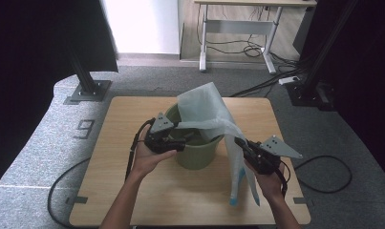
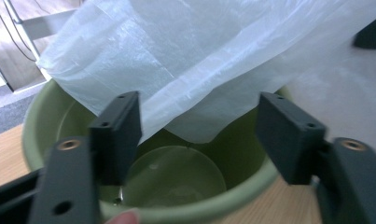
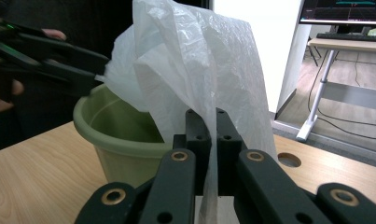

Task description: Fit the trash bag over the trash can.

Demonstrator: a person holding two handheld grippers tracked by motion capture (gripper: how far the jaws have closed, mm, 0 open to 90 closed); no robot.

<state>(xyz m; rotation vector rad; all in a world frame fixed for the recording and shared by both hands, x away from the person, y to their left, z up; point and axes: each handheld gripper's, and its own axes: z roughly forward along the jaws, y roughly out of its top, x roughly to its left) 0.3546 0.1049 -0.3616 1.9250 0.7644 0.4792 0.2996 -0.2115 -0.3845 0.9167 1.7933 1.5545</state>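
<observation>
A pale green plastic bucket (image 1: pixel 199 155) stands upright near the middle of the wooden table (image 1: pixel 133 191). A thin white plastic bag (image 1: pixel 204 107) rises over the bucket and hangs down its right side to the tabletop. My left gripper (image 1: pixel 183 143) is at the bucket's left rim. In the left gripper view its jaws (image 2: pixel 199 126) stand open over the bucket (image 2: pixel 176 177), with the bag's lower edge (image 2: pixel 190 84) just beyond them, untouched by the pads. My right gripper (image 1: pixel 240 142), right of the bucket, is shut on the bag film (image 3: pixel 209 60) between its pads (image 3: pixel 212 121).
A desk frame (image 1: pixel 238 28) with loose cables stands on the floor beyond the table. Black posts on base plates (image 1: pixel 87 88) flank the far corners. A cable (image 1: pixel 324 174) loops on the carpet at the right. A round hole (image 3: pixel 288 160) is cut in the tabletop.
</observation>
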